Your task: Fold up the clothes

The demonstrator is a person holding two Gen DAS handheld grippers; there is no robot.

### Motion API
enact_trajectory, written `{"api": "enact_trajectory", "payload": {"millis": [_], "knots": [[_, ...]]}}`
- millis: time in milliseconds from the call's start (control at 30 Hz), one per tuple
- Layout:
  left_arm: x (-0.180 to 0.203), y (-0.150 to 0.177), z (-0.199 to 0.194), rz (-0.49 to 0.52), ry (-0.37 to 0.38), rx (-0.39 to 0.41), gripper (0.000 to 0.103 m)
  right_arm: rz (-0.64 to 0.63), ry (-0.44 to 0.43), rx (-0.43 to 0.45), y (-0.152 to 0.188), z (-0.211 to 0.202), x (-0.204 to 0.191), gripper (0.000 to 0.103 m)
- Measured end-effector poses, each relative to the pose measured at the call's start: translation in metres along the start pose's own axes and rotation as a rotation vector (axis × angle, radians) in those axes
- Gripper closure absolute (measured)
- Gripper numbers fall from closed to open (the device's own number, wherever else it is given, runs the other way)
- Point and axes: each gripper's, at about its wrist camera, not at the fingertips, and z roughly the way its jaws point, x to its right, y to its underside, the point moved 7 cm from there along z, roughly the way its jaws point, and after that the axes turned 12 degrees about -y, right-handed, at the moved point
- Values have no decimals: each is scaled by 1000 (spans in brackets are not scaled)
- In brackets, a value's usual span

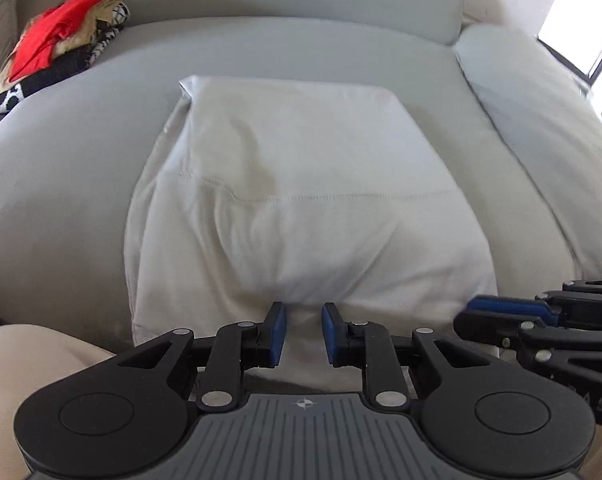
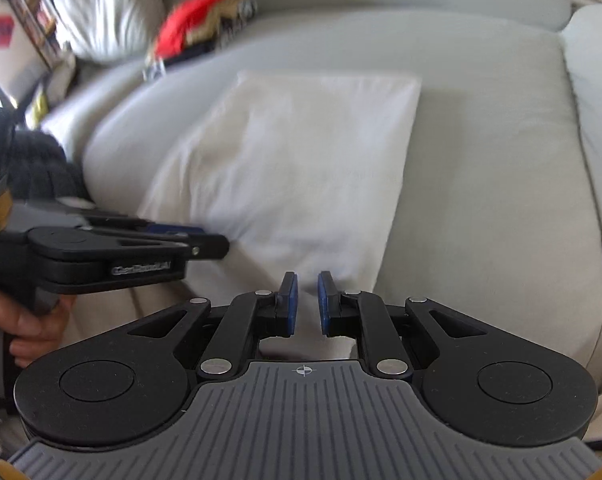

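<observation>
White garment (image 1: 301, 200) lies on the sofa seat cushion (image 1: 81, 184), folded into a rough rectangle, near edge hanging slightly over the cushion's front edge; a hem seam runs across its middle and a soft ridge sits near the front. Left claw (image 1: 304, 334) hovers at the garment's near edge, jaws parted by a narrow gap, holding nothing. Right claw (image 2: 305, 304) sits toward the near right corner, likewise slightly open and empty. Pile of red and patterned clothes (image 1: 57, 40) rests at the cushion's far left corner. The scene fits either a further fold to come or a finished fold just let go; cannot settle which. If another fold is meant: judgement is to pinch both near corners through all layers, lift evenly, keep edges aligned, and smooth that ridge.
</observation>
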Motion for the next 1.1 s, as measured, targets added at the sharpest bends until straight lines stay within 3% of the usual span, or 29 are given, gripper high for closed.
{"api": "enact_trajectory", "payload": {"millis": [67,167,200,267,300,367,533,733,800,1000,1100], "knots": [[3,3,0,24,-9,-29,82,31,-4,-72,14,1,5,95],[1,9,-1,27,-36,-87,81,107,34,-150,35,-1,21,83],[1,10,-2,29,-49,-96,81,127,25,-142,37,-5,25,83],[0,13,-5,33,-74,-114,80,166,-19,-95,33,-17,28,77],[0,14,-6,34,-86,-121,76,177,-40,-63,28,-25,28,63],[-2,8,-13,26,-88,-101,70,188,-64,9,15,-38,28,48],[-8,-10,-24,2,-113,-54,64,248,-115,121,-11,-57,34,33],[-21,-19,-25,-31,-137,-36,47,400,-175,153,-30,-47,46,33],[-31,-25,-26,-48,-145,-23,36,407,-175,155,-35,-42,47,33],[-77,-49,-15,-189,-79,-12,26,454,-190,164,-44,-35,58,32],[-101,-62,-6,-273,-33,-15,26,503,-236,178,-50,-28,66,31]]}}
